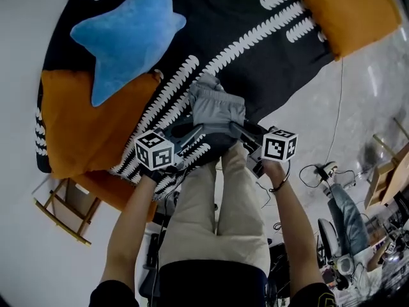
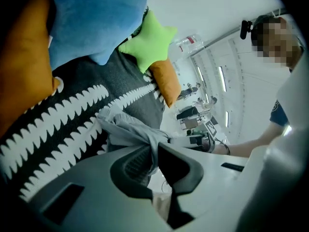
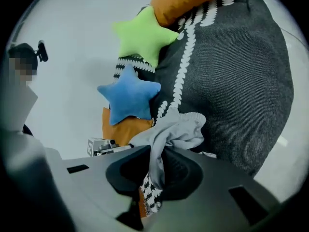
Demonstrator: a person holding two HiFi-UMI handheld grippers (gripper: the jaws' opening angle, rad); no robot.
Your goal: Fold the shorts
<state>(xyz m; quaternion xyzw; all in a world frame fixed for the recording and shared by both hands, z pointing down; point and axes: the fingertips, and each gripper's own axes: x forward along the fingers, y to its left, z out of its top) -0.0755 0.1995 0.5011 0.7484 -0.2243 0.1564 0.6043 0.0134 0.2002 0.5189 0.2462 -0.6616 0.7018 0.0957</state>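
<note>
The grey shorts (image 1: 216, 107) hang bunched between my two grippers above the near edge of the dark patterned bed cover (image 1: 255, 37). My left gripper (image 1: 192, 135) is shut on the left side of the shorts (image 2: 130, 129), with cloth pinched between its jaws. At the other side my right gripper (image 1: 239, 130) is shut on the shorts (image 3: 176, 129) too, and grey fabric runs down through its jaws. Both grippers are held close together in front of the person's legs.
A blue star cushion (image 1: 128, 34) lies on the cover at the left, a green star cushion (image 3: 142, 35) beyond it. Orange pillows (image 1: 83, 123) sit at the cover's left and far right (image 1: 351, 8). A wooden stool (image 1: 64, 210) stands on the floor at the lower left.
</note>
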